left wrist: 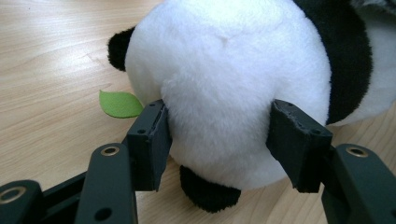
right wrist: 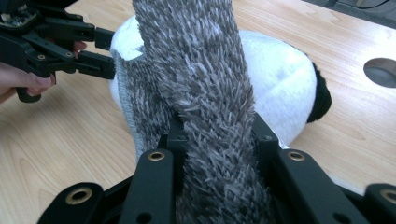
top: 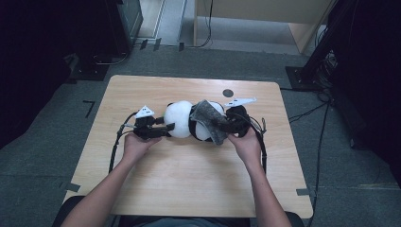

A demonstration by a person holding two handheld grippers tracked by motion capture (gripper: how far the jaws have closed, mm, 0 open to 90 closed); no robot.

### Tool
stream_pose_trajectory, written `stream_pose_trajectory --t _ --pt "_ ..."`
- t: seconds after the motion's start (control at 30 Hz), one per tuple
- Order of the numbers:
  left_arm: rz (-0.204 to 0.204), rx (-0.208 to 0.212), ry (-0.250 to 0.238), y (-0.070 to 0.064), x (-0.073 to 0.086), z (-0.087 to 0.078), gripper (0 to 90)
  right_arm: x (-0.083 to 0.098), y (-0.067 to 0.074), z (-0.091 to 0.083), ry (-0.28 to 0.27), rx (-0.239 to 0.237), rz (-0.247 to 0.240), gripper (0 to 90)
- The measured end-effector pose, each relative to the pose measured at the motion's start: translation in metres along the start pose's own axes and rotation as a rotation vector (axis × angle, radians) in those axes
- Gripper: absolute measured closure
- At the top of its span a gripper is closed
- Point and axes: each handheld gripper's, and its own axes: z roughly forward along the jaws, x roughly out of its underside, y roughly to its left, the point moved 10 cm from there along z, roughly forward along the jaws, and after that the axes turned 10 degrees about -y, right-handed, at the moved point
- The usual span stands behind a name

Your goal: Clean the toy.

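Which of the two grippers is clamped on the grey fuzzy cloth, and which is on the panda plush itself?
The right gripper pinches the grey cloth draped over the panda plush. The left gripper grips the plush's white rounded end instead.

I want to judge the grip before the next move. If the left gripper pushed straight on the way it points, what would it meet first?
The left gripper would meet the toy panda at once: its jaws already press into the white plush on both sides, and the round body lies straight ahead. Beyond it, the grey cloth drapes over the toy.
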Motion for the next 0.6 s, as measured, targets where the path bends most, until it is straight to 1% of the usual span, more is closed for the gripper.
stream_pose_trajectory --t 0.1,0.17,0.23,0.27,0.4,0.47,0.6 --pt "-0.006 -0.003 0.007 0.001 0.001 0.000 40.9 -0.002 -0.001 -0.006 -0.021 -0.005 0.021 70.6" --pt "-0.008 -0.006 0.010 0.000 0.001 -0.001 40.7 -0.008 -0.006 -0.011 -0.048 0.005 0.030 70.6" --pt "-0.008 -0.007 0.009 0.000 0.001 -0.001 40.6 -0.015 -0.016 -0.017 -0.082 0.028 0.048 70.7" --pt "-0.007 -0.007 0.010 0.000 0.001 -0.001 40.5 -0.017 -0.022 -0.020 -0.098 0.039 0.065 70.6" --pt "-0.009 -0.008 0.013 0.000 0.001 -0.001 40.2 -0.020 -0.041 -0.025 -0.132 0.070 0.126 70.6" --pt "-0.014 -0.005 0.015 -0.001 0.001 -0.002 40.2 -0.016 -0.046 -0.023 -0.129 0.080 0.145 70.6" --pt "-0.021 0.002 0.020 -0.003 0.002 -0.002 40.2 -0.006 -0.051 -0.011 -0.103 0.094 0.151 70.3"
